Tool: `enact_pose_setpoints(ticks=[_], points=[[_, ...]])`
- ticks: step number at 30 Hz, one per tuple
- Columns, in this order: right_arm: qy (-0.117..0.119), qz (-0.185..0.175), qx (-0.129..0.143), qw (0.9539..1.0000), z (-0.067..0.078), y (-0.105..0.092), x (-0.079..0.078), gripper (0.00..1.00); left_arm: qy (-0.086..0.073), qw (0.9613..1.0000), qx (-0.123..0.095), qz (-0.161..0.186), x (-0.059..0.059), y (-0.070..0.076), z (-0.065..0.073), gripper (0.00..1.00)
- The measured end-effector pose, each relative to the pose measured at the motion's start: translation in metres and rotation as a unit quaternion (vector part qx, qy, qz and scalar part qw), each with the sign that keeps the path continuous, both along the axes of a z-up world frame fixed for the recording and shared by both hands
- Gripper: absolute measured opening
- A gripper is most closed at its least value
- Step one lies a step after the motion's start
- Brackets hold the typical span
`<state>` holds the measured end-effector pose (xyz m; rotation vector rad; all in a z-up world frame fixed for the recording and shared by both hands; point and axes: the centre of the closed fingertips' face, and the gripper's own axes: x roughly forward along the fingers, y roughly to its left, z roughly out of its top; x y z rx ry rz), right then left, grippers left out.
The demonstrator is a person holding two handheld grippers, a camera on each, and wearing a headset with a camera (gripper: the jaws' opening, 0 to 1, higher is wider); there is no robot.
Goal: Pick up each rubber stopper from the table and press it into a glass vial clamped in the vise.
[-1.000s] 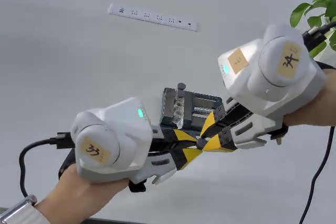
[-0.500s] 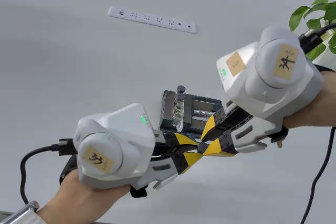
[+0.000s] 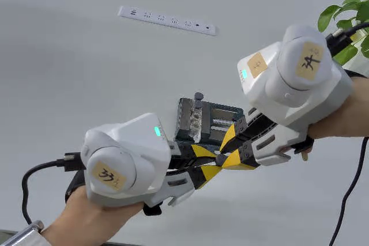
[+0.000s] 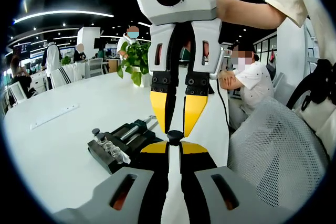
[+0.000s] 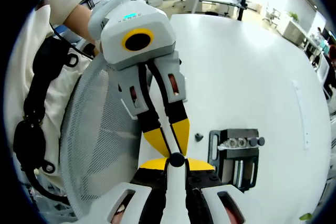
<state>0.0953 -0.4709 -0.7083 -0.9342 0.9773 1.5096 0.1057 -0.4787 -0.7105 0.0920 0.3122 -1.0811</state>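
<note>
- Rubber stopper (image 5: 177,159), small and dark, sits right where the two sets of yellow-and-black jaw tips meet, up off the table (image 3: 69,73) in front of the person.
- Left gripper (image 4: 174,146) reaches in from 8 o'clock in the head view. Its jaws are drawn almost together, with the rubber stopper nipped at their tips.
- Right gripper (image 5: 177,165) comes in from 2 o'clock. Its jaws are likewise nearly closed and pinch the same stopper from the opposite side. Which of the two bears the firmer hold is hard to say, as the tips crowd one another.
- A second, loose stopper (image 5: 199,137) lies on the table at about 1 o'clock from the held one in the right gripper view, just beside the vise and apart from it.
- The vise (image 3: 228,110) stands on the table at 11 o'clock from the jaw tips, near them but clear of them.
- A row of glass vials (image 3: 196,120) is clamped upright between its jaws.
- The vial at the far end wears a dark stopper (image 3: 198,95).
- A white power strip (image 3: 167,20) lies well beyond the vise at 11 o'clock.
- A green plant (image 3: 346,7) shows at 2 o'clock by the table's far edge.
</note>
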Motion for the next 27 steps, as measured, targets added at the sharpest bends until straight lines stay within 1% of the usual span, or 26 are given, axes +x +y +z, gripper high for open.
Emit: enact_pose_setpoints(ticks=[7,11,13,17,23,25,26,27], points=[[-0.001,-0.003,-0.003,1.0000,0.0004,0.0002,-0.0007,0.07,0.001,1.0000,-0.001,0.002,0.0003,0.0002,-0.0004,0.03],[-0.005,-0.001,-0.005,1.0000,-0.0001,-0.0008,-0.0010,0.06,0.002,1.0000,-0.001,0.001,0.0002,0.0003,-0.0008,0.03],[-0.007,0.007,-0.008,0.9999,0.0001,-0.0013,-0.0028,0.06,0.004,1.0000,-0.001,-0.001,-0.0007,-0.0006,-0.0011,0.03],[-0.005,0.002,-0.010,0.9999,-0.0005,-0.0015,-0.0013,0.05,0.005,1.0000,-0.003,0.000,-0.0008,0.0000,-0.0020,0.03],[-0.004,0.005,-0.010,0.9999,-0.0006,-0.0020,-0.0016,0.05,0.005,1.0000,-0.005,0.001,-0.0014,-0.0004,-0.0009,0.03],[-0.003,0.006,-0.010,0.9999,-0.0007,-0.0022,-0.0020,0.05,0.009,0.9999,-0.007,0.001,-0.0014,-0.0002,-0.0013,0.04],[-0.003,0.006,-0.010,0.9999,-0.0007,-0.0022,-0.0017,0.05,0.004,1.0000,-0.005,0.001,-0.0010,0.0003,-0.0014,0.04],[-0.003,0.006,-0.010,0.9999,-0.0005,-0.0022,-0.0014,0.05,-0.006,1.0000,0.000,-0.001,-0.0010,-0.0001,-0.0013,0.04]])
